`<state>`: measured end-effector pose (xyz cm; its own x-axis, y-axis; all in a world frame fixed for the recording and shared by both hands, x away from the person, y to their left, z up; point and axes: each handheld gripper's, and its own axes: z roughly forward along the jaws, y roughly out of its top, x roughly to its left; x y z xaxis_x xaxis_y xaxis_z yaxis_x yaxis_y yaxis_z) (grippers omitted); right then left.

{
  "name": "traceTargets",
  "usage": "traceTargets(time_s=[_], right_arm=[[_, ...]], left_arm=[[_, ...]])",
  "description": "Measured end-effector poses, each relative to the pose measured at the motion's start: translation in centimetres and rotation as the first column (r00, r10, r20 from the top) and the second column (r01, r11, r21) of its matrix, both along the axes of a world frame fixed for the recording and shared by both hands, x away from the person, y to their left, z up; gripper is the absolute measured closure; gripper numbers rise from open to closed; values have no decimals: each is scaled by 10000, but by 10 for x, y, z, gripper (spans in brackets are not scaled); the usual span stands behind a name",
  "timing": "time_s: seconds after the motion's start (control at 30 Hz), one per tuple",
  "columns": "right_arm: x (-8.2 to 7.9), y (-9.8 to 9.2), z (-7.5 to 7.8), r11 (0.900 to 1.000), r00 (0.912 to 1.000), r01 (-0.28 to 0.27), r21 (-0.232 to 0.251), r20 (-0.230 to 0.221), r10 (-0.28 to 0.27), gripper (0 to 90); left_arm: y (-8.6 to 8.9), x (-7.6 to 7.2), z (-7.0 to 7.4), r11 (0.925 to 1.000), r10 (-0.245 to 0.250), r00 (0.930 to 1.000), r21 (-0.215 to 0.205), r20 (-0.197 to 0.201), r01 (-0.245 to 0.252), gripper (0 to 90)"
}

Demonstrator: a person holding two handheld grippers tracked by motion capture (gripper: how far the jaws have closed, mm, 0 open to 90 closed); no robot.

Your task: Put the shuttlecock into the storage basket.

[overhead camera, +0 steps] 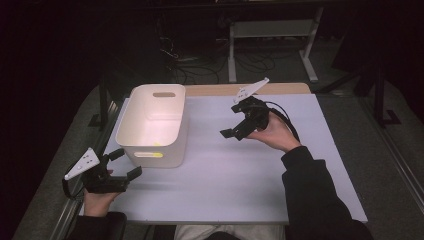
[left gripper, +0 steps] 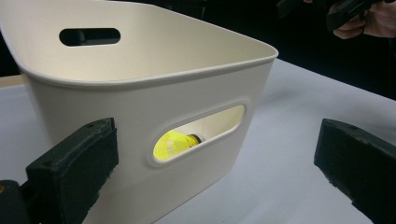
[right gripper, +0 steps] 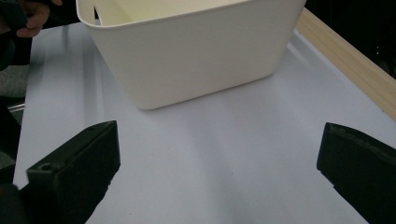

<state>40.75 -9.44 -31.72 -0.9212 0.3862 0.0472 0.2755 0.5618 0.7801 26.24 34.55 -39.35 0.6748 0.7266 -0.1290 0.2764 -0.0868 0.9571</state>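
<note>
The left hand-held gripper (left gripper: 215, 168) faces a cream plastic bin (left gripper: 140, 88) on the white desk (left gripper: 289, 140), its black jaws spread wide, empty. Through the bin's handle slot, a yellow shuttlecock (left gripper: 175, 143) lies inside. The other hand (left gripper: 373, 18) appears top right.

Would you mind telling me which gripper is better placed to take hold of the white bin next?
Probably the left gripper: open, it sits beside the white bin, facing the handle slot. The right gripper, also open, is held farther from it.
</note>
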Motion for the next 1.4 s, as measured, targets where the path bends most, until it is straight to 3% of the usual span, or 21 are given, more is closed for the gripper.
traceTargets(time_s=[1.4], right_arm=[[-22, -71, -32, 9916, 9916, 1264, 272, -324, -1255, 0]], left_arm=[[-1, 2, 0, 10000, 6, 10000, 82, -97, -5, 0]])
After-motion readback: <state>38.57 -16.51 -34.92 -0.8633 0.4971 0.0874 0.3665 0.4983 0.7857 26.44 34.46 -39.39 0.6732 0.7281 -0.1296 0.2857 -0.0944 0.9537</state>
